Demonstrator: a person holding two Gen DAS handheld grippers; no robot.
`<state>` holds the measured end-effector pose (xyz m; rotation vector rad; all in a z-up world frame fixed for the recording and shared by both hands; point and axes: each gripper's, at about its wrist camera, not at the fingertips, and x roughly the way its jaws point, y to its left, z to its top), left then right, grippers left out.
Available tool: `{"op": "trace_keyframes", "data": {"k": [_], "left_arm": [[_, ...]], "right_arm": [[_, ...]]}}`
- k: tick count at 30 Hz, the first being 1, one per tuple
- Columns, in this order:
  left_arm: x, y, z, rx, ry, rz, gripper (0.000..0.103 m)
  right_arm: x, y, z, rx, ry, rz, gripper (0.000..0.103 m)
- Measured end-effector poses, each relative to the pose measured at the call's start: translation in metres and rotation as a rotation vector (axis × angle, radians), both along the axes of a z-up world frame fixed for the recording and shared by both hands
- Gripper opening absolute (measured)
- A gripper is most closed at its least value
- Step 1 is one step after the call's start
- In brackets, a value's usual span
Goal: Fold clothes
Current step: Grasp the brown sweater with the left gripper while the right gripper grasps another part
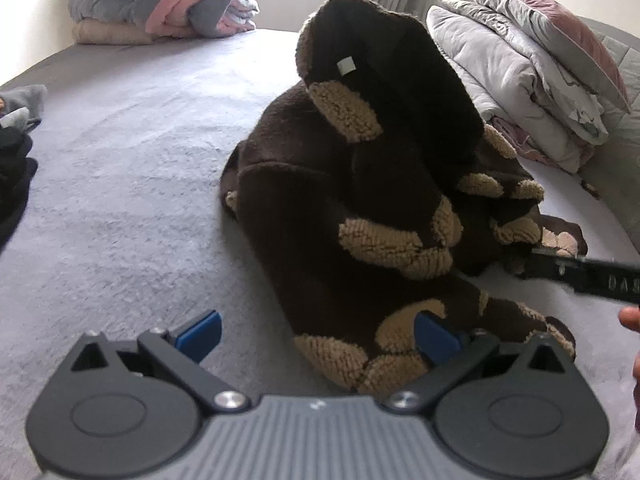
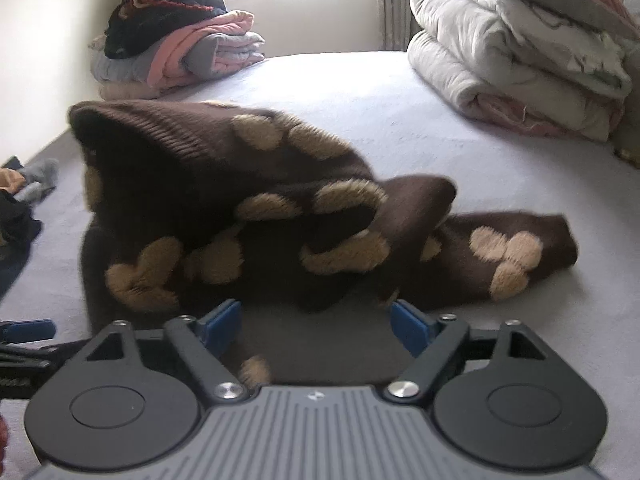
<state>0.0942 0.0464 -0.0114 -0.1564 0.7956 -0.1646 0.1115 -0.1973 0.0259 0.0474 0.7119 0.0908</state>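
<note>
A dark brown fleece garment [image 1: 360,184] with tan fuzzy patches lies crumpled in a heap on the grey bed [image 1: 132,168]. It also shows in the right wrist view [image 2: 248,208], bunched with a sleeve trailing right. My left gripper [image 1: 318,334] is open and empty, its blue pads [image 1: 202,334] at the garment's near edge. My right gripper [image 2: 316,320] is open and empty just in front of the heap. The right gripper's black body [image 1: 592,276] shows at the right edge of the left wrist view.
A stack of folded pink and grey clothes [image 1: 168,8] sits at the far left corner by the wall. Folded grey duvets and a pillow [image 1: 532,64] are piled at the far right. Dark and grey loose clothes [image 1: 20,128] lie at the left edge.
</note>
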Motion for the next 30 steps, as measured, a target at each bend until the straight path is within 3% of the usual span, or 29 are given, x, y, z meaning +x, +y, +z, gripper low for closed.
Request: {"op": "trace_keyframes", "data": {"k": [8,12,14,16,18,19,20,23,28,30], "left_arm": [[0.009,-0.007,-0.017,-0.046,-0.026,-0.001,0.103],[0.013,-0.008,-0.029,-0.076,0.018,0.014,0.101],[0.014,-0.005,-0.033,-0.109,0.029,0.028,0.097],[0.014,-0.003,-0.034,-0.126,0.022,0.035,0.089],[0.013,-0.001,-0.034,-0.137,0.013,0.031,0.069],[0.013,0.0,-0.033,-0.15,0.012,0.029,0.06],[0.013,0.002,-0.033,-0.168,0.015,0.033,0.043],[0.011,0.007,-0.029,-0.198,0.006,0.059,0.009],[0.008,0.018,-0.02,-0.281,-0.026,0.091,0.006],[0.005,0.017,-0.015,-0.276,-0.054,0.086,0.006]], "right_arm": [[0.038,-0.028,0.004,-0.06,-0.115,-0.033,0.084],[0.056,-0.042,-0.011,-0.013,-0.096,-0.018,0.082],[0.063,-0.044,-0.016,0.031,-0.097,-0.003,0.074],[0.067,-0.043,-0.018,0.073,-0.109,0.008,0.068],[0.07,-0.041,-0.02,0.102,-0.116,0.015,0.054],[0.069,-0.042,-0.02,0.122,-0.113,0.01,0.037],[0.068,-0.042,-0.021,0.141,-0.111,0.005,0.023],[0.061,-0.047,-0.019,0.191,-0.118,-0.024,0.018],[0.036,-0.064,0.002,0.216,-0.185,-0.127,0.016],[0.025,-0.071,0.011,0.218,-0.213,-0.168,0.015]]}}
